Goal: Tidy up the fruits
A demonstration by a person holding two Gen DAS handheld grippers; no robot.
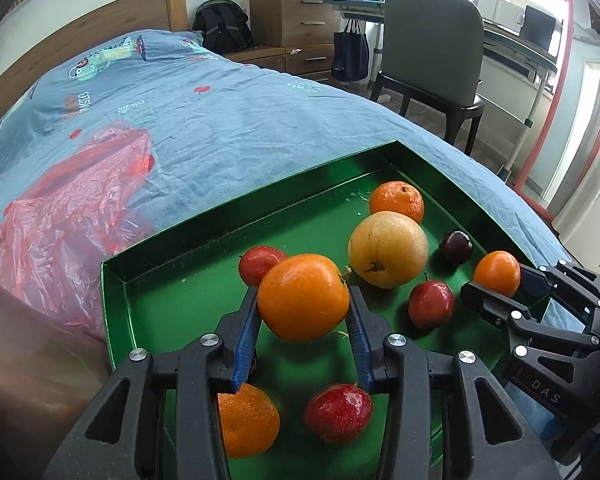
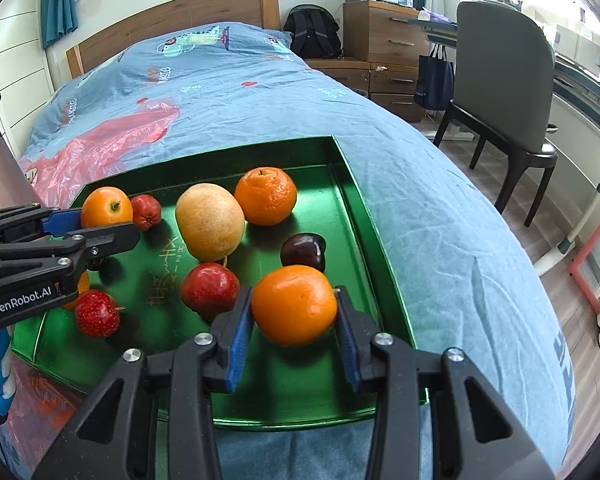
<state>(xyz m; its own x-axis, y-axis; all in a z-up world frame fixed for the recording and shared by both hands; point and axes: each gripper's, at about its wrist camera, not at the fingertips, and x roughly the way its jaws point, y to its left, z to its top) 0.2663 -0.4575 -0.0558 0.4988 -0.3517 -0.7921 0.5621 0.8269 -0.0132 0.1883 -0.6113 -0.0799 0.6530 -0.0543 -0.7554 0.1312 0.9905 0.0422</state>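
I have an orange in each gripper, both over the green tray (image 2: 356,200) that lies on the bed (image 2: 440,216). My left gripper (image 1: 303,312) is closed on one orange (image 1: 303,297) across its widest part, the blue pads pressing on either side; it looks lifted clear of the tray floor, going by the shadow beneath it. My right gripper (image 2: 294,316) has the other orange (image 2: 294,304) the same way, pads on its two flanks, near the tray's right wall.

These oranges should be firm and fairly light, with a dimpled skin that gives the pads some bite, but they are round, so a hold off the middle would let them roll out. I judge the widest girth to be the right place, with only moderate squeeze so the peel does not bruise.

Loose in the tray are a big yellow fruit (image 2: 209,222), a mandarin (image 2: 265,196), a dark plum (image 2: 303,251) and several small red fruits (image 2: 209,290). The red ones look softer and want a gentler grip. A red plastic bag (image 1: 72,216) lies on the bed beside the tray.
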